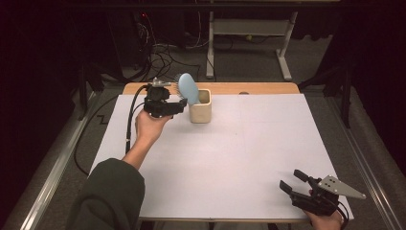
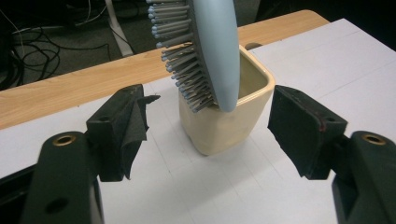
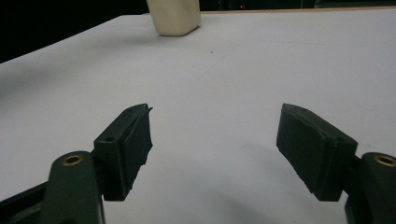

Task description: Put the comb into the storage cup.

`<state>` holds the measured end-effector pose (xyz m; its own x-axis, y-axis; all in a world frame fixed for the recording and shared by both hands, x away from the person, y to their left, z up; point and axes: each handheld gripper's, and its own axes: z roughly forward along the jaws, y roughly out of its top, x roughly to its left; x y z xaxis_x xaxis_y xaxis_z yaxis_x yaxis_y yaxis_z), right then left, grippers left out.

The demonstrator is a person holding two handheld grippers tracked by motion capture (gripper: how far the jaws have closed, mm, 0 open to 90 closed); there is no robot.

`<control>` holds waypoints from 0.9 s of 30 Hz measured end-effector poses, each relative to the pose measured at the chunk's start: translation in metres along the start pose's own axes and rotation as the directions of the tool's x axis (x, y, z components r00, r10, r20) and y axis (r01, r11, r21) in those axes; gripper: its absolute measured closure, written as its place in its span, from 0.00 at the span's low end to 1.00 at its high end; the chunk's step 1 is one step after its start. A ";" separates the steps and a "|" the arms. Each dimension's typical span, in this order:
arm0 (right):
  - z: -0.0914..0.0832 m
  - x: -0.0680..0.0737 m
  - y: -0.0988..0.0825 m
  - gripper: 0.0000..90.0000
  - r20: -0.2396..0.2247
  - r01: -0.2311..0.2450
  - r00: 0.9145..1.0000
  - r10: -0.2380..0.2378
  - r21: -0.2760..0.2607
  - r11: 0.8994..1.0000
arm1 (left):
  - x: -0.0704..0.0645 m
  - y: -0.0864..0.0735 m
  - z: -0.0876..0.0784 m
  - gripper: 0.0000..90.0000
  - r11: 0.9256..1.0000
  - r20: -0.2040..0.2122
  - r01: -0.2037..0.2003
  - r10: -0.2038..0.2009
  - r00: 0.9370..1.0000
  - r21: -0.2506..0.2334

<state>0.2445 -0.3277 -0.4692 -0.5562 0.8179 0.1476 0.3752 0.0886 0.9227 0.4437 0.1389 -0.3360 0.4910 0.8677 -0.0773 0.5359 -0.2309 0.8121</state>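
1. The light-blue hairbrush (image 2: 212, 51) stands head-up in the cream square cup (image 2: 233, 123), near the far left corner of the surface; its bristles face your left gripper (image 1: 183, 106).
2. The left gripper has its fingers (image 2: 123, 128) spread wide, one to either side of the cup and short of it, with nothing between the pads. The brush leans on the cup's rim, free of both pads.
3. If you are drawing away, back off straight along the fingers' own line so that neither pad clips the cup wall or the bristles; a tall brush in a small cup will likely tip at a nudge.
4. If you mean to take the brush, close on the flat blue back above the rim, not on the bristles.
5. Your right gripper (image 1: 293, 183) rests at the near right corner, fingers (image 3: 128, 147) wide apart and holding nothing.
6. The surface (image 1: 249, 153) is a white sheet over a wooden top, whose far edge shows bare.
7. Beyond lie a dim room, grey floor, loose cables (image 1: 160, 55) and a white table frame (image 1: 249, 28).
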 end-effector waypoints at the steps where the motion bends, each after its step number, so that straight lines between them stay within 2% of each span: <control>1: 0.000 0.000 0.000 0.30 0.000 0.001 1.000 -0.001 0.000 1.000 | 0.000 -0.001 -0.001 0.32 1.000 0.000 -0.001 0.001 1.000 0.001; 27: 0.001 0.000 0.000 0.30 0.001 0.002 1.000 -0.002 0.002 1.000 | 0.006 -0.013 -0.016 0.33 1.000 0.007 -0.003 0.003 1.000 -0.003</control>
<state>0.2447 -0.3272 -0.4695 -0.5562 0.8183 0.1448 0.3753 0.0918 0.9223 0.4285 0.1540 -0.3373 0.4972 0.8640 -0.0791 0.5327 -0.2321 0.8139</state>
